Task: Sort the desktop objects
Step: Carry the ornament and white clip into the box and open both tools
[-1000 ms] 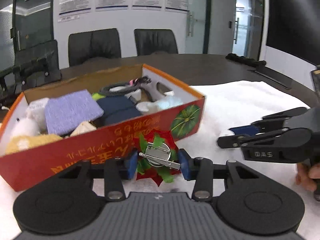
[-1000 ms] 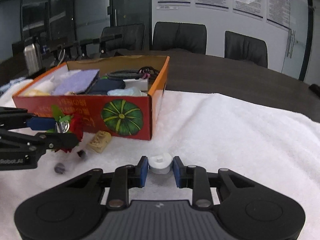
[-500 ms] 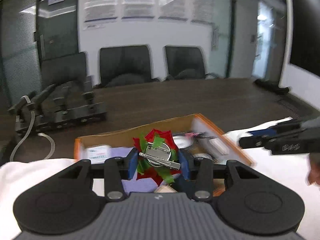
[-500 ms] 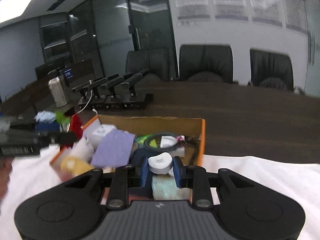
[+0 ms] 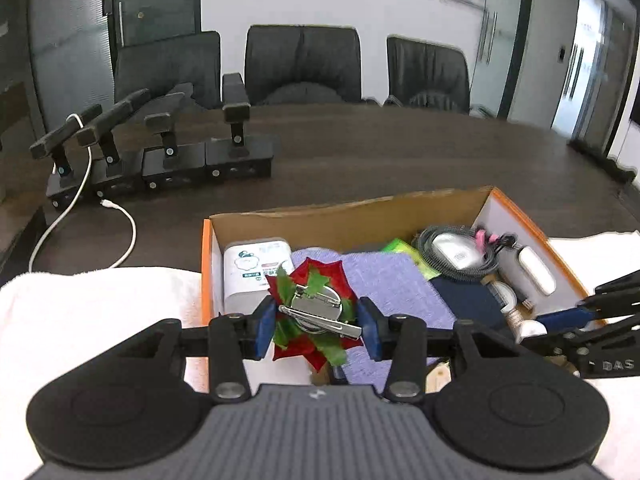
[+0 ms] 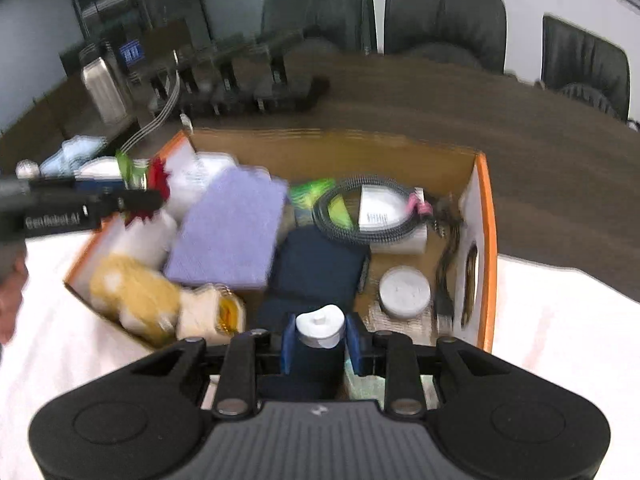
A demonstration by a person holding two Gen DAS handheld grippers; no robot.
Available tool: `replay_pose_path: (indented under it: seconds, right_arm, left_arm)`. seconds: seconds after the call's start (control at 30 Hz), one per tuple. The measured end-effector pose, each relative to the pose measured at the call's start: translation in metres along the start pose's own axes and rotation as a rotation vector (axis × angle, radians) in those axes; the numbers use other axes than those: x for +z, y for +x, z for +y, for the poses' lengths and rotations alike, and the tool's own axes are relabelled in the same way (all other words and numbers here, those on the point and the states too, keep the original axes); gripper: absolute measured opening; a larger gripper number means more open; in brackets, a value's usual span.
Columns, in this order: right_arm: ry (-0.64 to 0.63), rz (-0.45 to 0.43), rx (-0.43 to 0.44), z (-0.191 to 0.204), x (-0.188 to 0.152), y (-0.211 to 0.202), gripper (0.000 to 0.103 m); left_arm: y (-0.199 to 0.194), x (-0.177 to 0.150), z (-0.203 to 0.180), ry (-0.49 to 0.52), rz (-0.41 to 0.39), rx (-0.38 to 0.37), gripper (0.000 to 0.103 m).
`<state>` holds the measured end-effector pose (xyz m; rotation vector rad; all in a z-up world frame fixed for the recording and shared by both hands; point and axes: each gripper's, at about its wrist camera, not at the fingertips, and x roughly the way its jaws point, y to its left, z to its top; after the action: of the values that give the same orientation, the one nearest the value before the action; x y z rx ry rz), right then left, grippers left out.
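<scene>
Left claw [image 5: 316, 326] clamped on spiky red-green fabric brooch [image 5: 310, 312] with metal pin, right claw [image 6: 314, 338] pinching round white plastic cap [image 6: 320, 325], over orange cardboard box [image 5: 206, 264].

Both grippers lifted from the towel to above the box

A second ago the left gripper [image 5: 317, 330] held the red-and-green fabric flower brooch with a metal pin back [image 5: 314, 312] low, in front of the orange cardboard box's [image 5: 206, 264] red side wall; now it hangs over the lilac cloth [image 5: 384, 276] inside. The right gripper [image 6: 316, 338], then holding the small white plastic cap [image 6: 320, 326] over the white towel [image 6: 560, 320], now carries it above the box's near edge.
</scene>
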<state>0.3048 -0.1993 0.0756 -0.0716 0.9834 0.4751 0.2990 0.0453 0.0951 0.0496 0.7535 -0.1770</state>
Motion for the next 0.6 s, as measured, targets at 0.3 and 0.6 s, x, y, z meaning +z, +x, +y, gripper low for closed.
replay_pose_path:
  seconds: [0.3,0.6]
  right_arm:
    - [0.078,0.005,0.066,-0.006,0.012,-0.015,0.051]
    - [0.126,0.055,0.021,0.002,0.017,-0.038,0.079]
  left_arm:
    - [-0.003,0.01,0.006,-0.071,0.008,-0.033,0.079]
    - [-0.038,0.015,-0.002,-0.12,0.062,-0.002,0.103]
